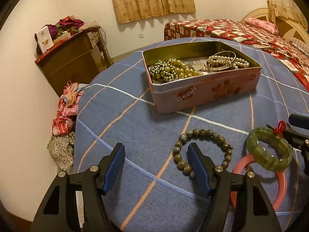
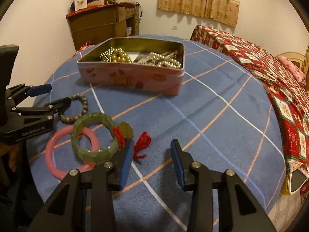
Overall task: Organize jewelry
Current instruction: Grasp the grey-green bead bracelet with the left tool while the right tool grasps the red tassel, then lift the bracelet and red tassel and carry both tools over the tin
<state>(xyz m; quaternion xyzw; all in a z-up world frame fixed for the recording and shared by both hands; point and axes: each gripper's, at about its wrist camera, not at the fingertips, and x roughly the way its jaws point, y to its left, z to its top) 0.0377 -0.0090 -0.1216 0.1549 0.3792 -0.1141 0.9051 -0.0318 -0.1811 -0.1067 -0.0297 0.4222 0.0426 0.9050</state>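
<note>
Tin box [image 1: 204, 94] is lying with its long axis running left-right in the upper frame; left hand-held gripper [image 1: 156, 161] and right hand-held gripper [image 2: 152, 160] are both hanging released, grasping nothing.

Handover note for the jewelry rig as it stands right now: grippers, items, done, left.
Left gripper: open, nothing held; one finger sits inside the ring of the beaded bracelet on the blue blanket.
Right gripper: open, nothing held, hanging beside the red tassel of the green bangle.
Green bangle lies tilted across the pink bangle, both on the blanket.
Done: pink tin already holds gold beads and pearl strands.
Left: beaded bracelet, green bangle and pink bangle are still outside the tin.
</note>
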